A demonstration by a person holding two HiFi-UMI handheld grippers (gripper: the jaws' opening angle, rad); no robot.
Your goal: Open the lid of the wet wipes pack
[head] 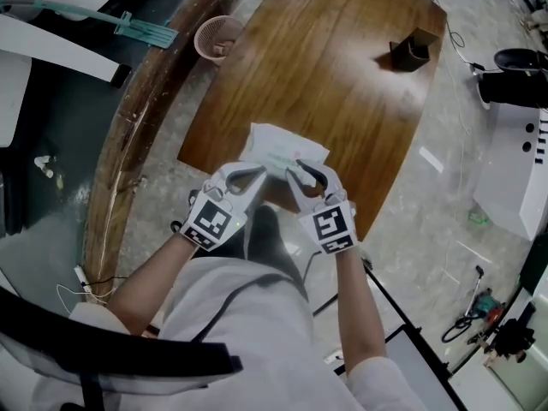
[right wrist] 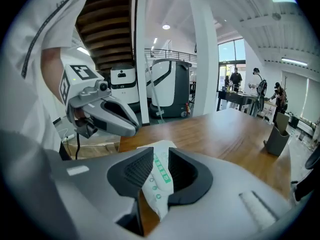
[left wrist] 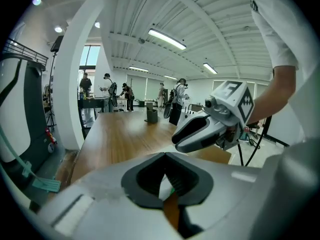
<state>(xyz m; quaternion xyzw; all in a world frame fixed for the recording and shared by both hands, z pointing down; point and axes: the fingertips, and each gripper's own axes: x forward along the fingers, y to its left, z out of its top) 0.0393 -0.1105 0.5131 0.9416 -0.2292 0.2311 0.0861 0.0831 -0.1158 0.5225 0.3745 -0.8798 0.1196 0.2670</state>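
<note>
Wet wipes pack [head: 287, 152] sits at the desk [head: 342, 75] edge. The right tool [head: 301, 174] clamps its wrapper, and the left tool [head: 259, 176] pinches a thin bit of it. Better to peel slowly, keeping the right side steady.

The head camera looks from high up, steeply down on the bench [head: 342, 75]. The left gripper [head: 257, 176] and right gripper [head: 300, 174] show near 6 o'clock. The left gripper view sits very close behind its own jaws and looks along the bench, with the right gripper at 2 o'clock. The right gripper view is just as close and looks across the bench, with the left gripper at 10 o'clock. All three views share the bench. The head and right gripper views also share the wet wipes pack [head: 287, 148].
</note>
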